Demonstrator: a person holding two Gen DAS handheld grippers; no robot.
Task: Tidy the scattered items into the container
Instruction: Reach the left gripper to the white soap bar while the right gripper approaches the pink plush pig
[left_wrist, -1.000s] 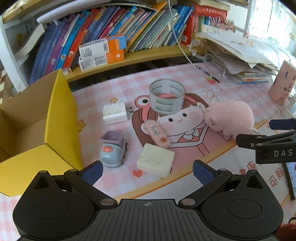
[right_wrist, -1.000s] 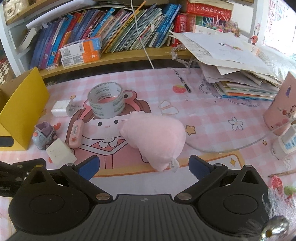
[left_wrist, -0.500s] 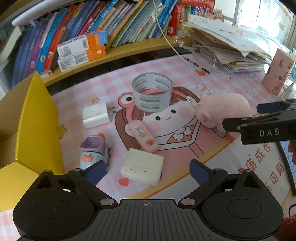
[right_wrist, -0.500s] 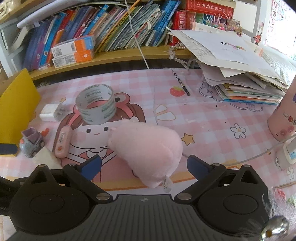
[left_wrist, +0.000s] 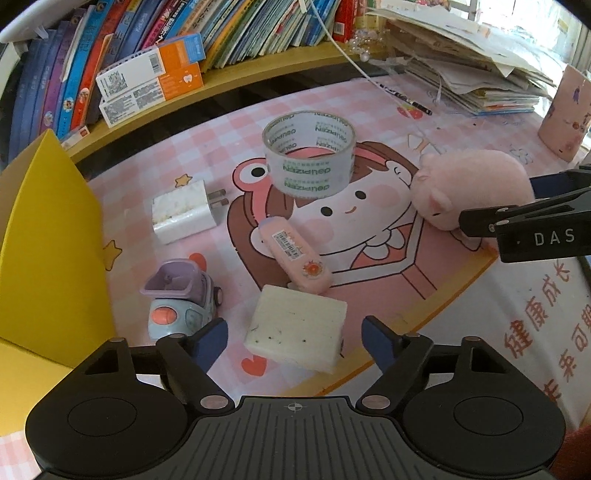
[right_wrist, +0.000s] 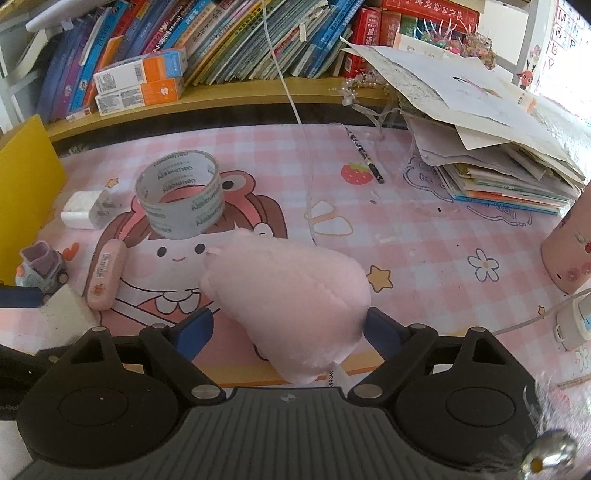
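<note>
In the left wrist view my left gripper (left_wrist: 294, 338) is open, its fingers on either side of a white sponge block (left_wrist: 297, 334). A toy car (left_wrist: 181, 304), a pink correction-tape case (left_wrist: 294, 254), a white charger (left_wrist: 184, 212) and a tape roll (left_wrist: 309, 160) lie beyond it. The yellow box (left_wrist: 48, 258) stands at the left. In the right wrist view my right gripper (right_wrist: 286, 330) is open around the near end of a pink plush toy (right_wrist: 288, 291), which also shows in the left wrist view (left_wrist: 469, 188).
A bookshelf (left_wrist: 166, 44) with books and small cartons runs along the back. A stack of papers (right_wrist: 480, 136) and a pink cup (right_wrist: 570, 254) stand at the right, with a pencil (right_wrist: 364, 155) and a white cable (right_wrist: 295, 110) on the mat.
Both grippers have moved forward and down. The sponge block now sits between the left fingers and the plush toy between the right fingers. Nothing on the mat has moved.
</note>
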